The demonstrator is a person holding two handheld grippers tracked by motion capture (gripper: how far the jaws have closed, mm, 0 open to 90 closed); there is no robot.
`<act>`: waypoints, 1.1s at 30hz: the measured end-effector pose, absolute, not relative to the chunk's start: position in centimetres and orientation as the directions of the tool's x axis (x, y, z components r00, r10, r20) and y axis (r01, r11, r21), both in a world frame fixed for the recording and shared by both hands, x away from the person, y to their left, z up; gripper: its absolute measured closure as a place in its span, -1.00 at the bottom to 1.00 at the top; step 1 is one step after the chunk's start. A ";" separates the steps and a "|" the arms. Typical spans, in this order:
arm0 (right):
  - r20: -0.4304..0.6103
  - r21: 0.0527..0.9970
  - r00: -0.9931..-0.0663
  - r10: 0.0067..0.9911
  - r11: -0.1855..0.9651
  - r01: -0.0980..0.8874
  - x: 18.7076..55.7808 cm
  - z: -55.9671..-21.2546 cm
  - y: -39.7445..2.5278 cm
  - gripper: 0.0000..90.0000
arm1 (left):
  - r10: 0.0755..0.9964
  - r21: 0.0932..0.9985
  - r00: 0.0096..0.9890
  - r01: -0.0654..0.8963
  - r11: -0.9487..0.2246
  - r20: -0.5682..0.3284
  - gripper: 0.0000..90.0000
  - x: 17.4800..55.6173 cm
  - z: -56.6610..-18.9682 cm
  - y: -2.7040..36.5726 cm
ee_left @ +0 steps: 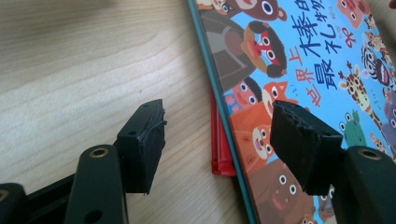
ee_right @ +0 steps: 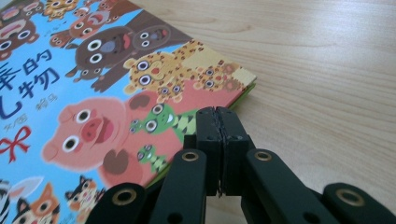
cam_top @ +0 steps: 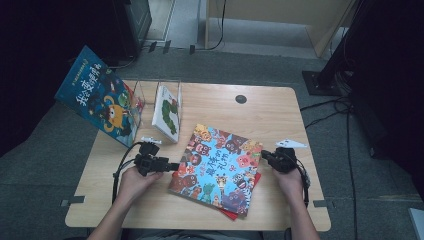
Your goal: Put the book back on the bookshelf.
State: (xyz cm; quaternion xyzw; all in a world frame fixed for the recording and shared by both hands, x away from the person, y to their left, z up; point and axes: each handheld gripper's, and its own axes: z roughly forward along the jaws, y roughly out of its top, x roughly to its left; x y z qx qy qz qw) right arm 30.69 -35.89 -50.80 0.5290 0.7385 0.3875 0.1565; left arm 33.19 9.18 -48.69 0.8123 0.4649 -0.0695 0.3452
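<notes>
Blue animal-covered picture book (cam_top: 217, 169) lies flat mid-table atop a red book (ee_left: 220, 154), its left edge between the left gripper's (cam_top: 172, 166) wide-open jaws, while the right gripper (cam_top: 263, 155), jaws closed empty, touches its right edge.

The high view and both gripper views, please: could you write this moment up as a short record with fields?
surface: wooden table
centre: animal picture book lying flat, cover up
beneath it: red book, edge showing under the animal picture book
rear left: clear stand holding a white book; blue book leaning tilted beside it
left gripper: open, jaws either side of the animal picture book's edge, not closed on it
right gripper: shut, empty, at the book's opposite edge
</notes>
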 end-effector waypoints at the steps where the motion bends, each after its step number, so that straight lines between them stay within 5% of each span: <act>1: 0.176 0.740 -0.394 0.902 0.143 0.658 30.5 -50.8 -35.9 1.00 | 0.707 0.499 0.561 0.801 -0.331 -0.431 -0.20 33.3 -48.7 9.0; 33: 0.166 0.732 -0.491 0.855 0.226 0.642 25.2 -50.9 -34.3 0.97 | 0.708 0.507 0.585 0.782 -0.363 -0.397 -0.25 36.4 -49.7 6.2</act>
